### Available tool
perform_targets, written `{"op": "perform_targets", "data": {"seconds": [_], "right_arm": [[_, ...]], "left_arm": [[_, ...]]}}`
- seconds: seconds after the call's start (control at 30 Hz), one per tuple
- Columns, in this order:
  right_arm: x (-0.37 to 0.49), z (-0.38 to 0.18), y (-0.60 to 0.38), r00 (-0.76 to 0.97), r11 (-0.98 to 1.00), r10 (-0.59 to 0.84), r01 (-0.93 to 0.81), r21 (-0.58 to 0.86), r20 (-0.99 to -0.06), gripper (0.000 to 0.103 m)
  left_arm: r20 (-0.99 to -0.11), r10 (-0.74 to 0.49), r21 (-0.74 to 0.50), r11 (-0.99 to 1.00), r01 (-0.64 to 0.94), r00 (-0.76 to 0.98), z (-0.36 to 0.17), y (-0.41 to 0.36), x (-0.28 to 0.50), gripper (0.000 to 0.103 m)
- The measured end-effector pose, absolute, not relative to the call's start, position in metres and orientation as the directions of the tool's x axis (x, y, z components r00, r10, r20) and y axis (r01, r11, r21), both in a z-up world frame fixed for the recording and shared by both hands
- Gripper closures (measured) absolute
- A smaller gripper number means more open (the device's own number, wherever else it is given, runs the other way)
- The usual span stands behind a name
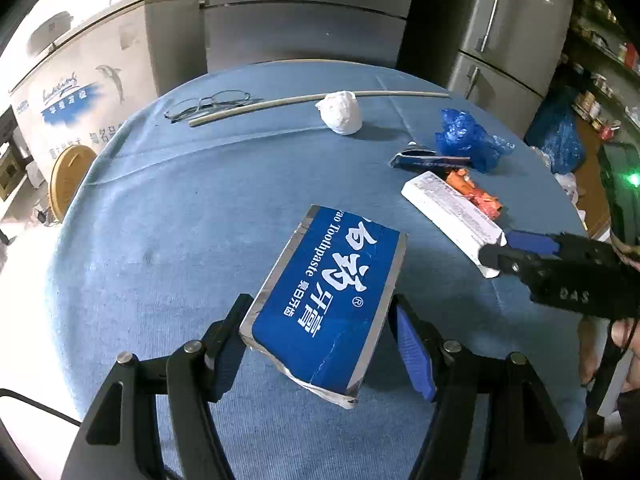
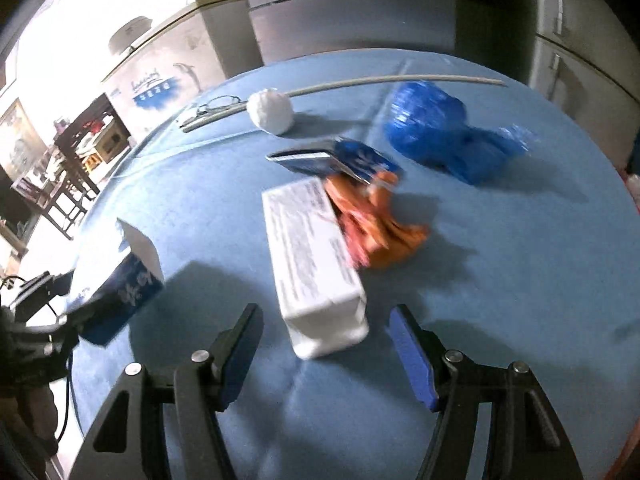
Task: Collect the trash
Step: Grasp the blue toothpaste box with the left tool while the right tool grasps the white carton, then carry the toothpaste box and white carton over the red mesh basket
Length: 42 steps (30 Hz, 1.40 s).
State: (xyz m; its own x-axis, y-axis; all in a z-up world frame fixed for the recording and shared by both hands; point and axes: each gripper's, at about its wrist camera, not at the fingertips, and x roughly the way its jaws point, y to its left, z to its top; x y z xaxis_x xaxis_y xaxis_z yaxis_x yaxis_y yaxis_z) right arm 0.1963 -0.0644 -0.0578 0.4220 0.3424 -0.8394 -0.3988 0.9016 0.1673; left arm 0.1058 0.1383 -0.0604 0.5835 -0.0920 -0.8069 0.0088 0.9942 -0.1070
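In the left wrist view, the left claw (image 1: pixel 320 320) grips a blue toothpaste box (image 1: pixel 326 304) by its two long sides, above the blue desk (image 1: pixel 180 220). To the right, the right claw (image 1: pixel 496 250) is at the end of a white box (image 1: pixel 452 218).

In the right wrist view, which is blurred, the right claw (image 2: pixel 326 330) stands open around the near end of the white box (image 2: pixel 316 264); the pads do not touch it. An orange wrapper (image 2: pixel 376 220) lies against this box, a blue plastic bag (image 2: pixel 440 132) farther behind.
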Motion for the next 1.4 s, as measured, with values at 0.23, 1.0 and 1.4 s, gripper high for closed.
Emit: {"op": "perform_targets", "data": {"seconds": [0.23,1.0,1.4], "right_arm": [[0.203,-0.065,-0.047,0.435,0.896,0.308,-0.433,0.103,-0.846,0.053],[0.124,-0.031,-0.137,0.511,0.889,0.455,-0.310,0.337,-0.730,0.053],[0.094,-0.010,-0.205,0.601,0.900,0.425,-0.202,0.386,-0.677,0.053]], "left_arm": [[-0.813,-0.086,-0.111,0.994,-0.008,0.576,-0.063,0.132,0.107,0.033],[-0.799,-0.058,-0.113,0.992,-0.055,0.598,-0.044,0.088,0.060,0.033],[-0.769,-0.097,-0.111,0.994,0.018,0.632,-0.024,0.048,0.047,0.033]]}}
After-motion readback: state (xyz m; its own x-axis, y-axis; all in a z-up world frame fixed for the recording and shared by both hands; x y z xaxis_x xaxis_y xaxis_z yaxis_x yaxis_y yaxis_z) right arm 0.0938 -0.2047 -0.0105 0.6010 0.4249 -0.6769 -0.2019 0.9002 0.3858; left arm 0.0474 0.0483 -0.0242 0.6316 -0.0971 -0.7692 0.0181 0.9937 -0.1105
